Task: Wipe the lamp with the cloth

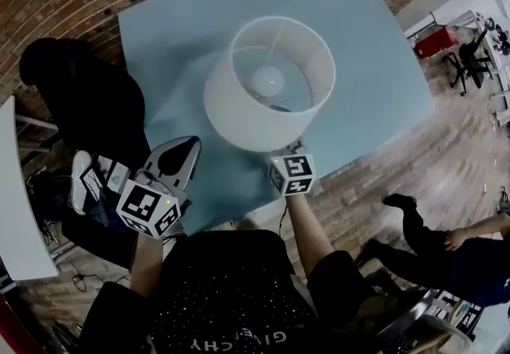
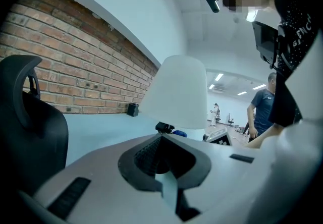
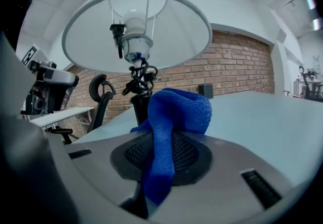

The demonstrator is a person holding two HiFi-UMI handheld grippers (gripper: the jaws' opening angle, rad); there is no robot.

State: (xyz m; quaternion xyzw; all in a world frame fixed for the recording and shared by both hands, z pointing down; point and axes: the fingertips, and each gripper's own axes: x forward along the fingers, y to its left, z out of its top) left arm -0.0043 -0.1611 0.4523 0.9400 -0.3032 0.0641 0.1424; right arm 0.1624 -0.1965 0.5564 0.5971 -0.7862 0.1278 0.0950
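While gripping a blue knitted cloth (image 3: pixel 176 112) in the clenched right hand-held gripper (image 3: pixel 162 155), aims up at the white drum-shaded lamp (image 3: pixel 136 26) just ahead and above, on the pale blue desk (image 1: pixel 382 65), likely for wiping under its shade. Holds the left hand-held gripper (image 2: pixel 161 160) closed on nothing, off to the left, likely in reserve.

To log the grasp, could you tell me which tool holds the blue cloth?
The right tool, shut on the blue cloth; the left tool is shut and empty.
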